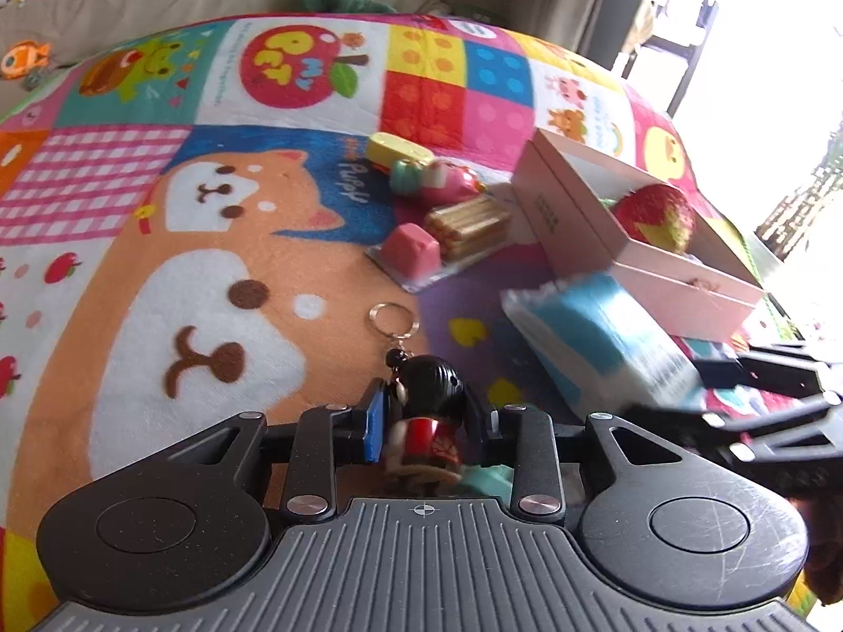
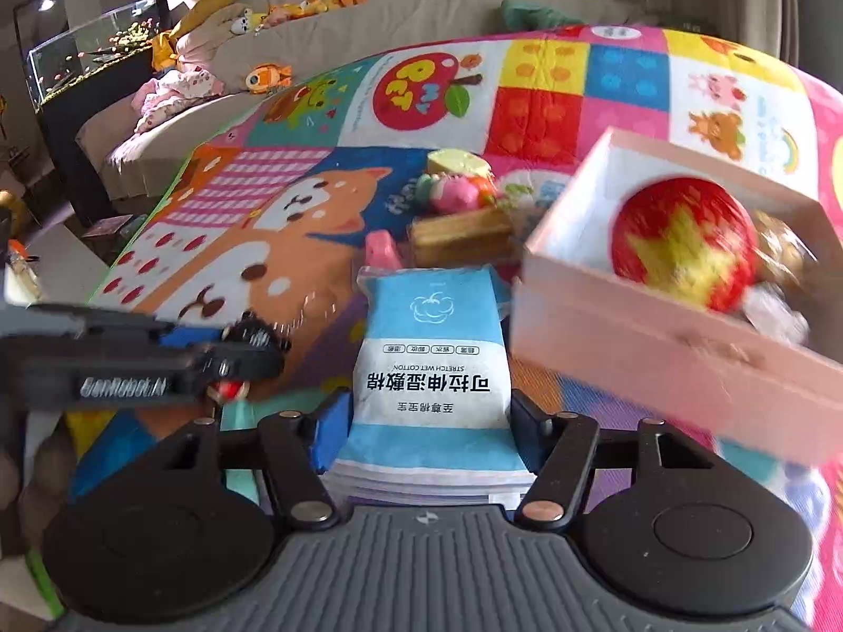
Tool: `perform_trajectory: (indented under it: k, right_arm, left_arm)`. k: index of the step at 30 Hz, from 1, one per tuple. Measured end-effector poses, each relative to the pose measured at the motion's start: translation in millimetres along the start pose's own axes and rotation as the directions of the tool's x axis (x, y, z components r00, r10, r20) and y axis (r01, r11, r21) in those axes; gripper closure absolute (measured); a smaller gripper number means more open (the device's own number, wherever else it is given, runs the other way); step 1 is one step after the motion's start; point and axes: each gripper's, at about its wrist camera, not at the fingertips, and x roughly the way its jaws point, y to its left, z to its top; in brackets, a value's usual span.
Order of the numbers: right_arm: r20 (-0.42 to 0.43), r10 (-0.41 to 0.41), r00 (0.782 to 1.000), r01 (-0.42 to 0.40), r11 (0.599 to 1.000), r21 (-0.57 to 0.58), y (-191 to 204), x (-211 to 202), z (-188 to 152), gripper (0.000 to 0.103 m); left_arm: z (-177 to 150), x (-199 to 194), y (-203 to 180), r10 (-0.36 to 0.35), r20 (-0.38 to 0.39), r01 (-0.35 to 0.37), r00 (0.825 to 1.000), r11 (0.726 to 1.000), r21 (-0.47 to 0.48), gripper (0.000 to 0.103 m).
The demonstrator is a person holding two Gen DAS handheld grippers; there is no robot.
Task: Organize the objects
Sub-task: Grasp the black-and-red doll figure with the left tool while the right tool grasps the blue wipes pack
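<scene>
Left tool [image 1: 424,421] clamped on doll keychain [image 1: 427,411], pads pressing both sides of its body; ring [image 1: 393,318] lies loose on blanket [image 1: 158,242] beyond it. Grip sits low on the body, likely so the head and ring hang free for the lift.

Right tool [image 2: 427,421] straddles cotton pack [image 2: 429,347]; pads meet its edges and the pack appears gripped. Held by the short end nearest the tool, presumably so the far end can lead into the box.

Pink box [image 2: 658,337], landmark: sits just right of the pack, open on top, tilted in view. Red ball [image 2: 679,242] with yellow star already inside, plus wrapped items I cannot make out. Remaining room inside looks limited; ball may block the pack from lying flat.

Left of box, farther off: pink block [image 1: 413,250] and wafer stack [image 1: 469,224] on a clear tray, then pink-and-green toy [image 1: 442,179] and yellow piece [image 1: 395,150]. All outside the box, apparently not yet sorted.

Risk: both tools are close together, and box wall stands between each load and the interior.
</scene>
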Motion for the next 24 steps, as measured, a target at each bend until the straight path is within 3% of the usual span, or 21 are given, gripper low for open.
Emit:
perform_trajectory:
  k: [3,6,9,12,17,24]
  right_arm:
    - [-0.004,-0.043,0.999,0.043,0.999,-0.020,-8,-33,-28,0.043]
    - [0.014,-0.157,0.988,0.157,0.988,-0.008,-24,-59,-48,0.043]
    - [0.021,-0.252,0.968,0.251,0.967,0.034,-43,-72,-58,0.042]
    - [0.039,-0.252,0.967,0.248,0.965,0.086,-55,-77,-65,0.034]
    - [0.068,-0.244,0.967,0.240,0.969,0.065,-46,-69,-68,0.024]
    - [0.146,-0.255,0.956,0.264,0.963,-0.046,-16,-63,-68,0.020]
  left_arm:
    - [-3,3,-13,-0.038,-0.001,0.038,0.999,0.999,0.036,0.069]
    - [-3,9,-27,-0.070,-0.013,0.071,0.997,0.995,0.065,0.069]
    - [-4,10,-39,-0.041,-0.023,0.044,0.999,0.992,0.115,0.068]
    - [-5,3,-37,0.006,-0.019,-0.004,1.000,0.992,0.127,0.067]
    - [-11,-12,-22,0.104,-0.033,-0.099,0.994,0.985,0.141,0.065]
    - [-22,-24,-22,0.127,-0.041,-0.118,0.991,0.975,0.188,0.067]
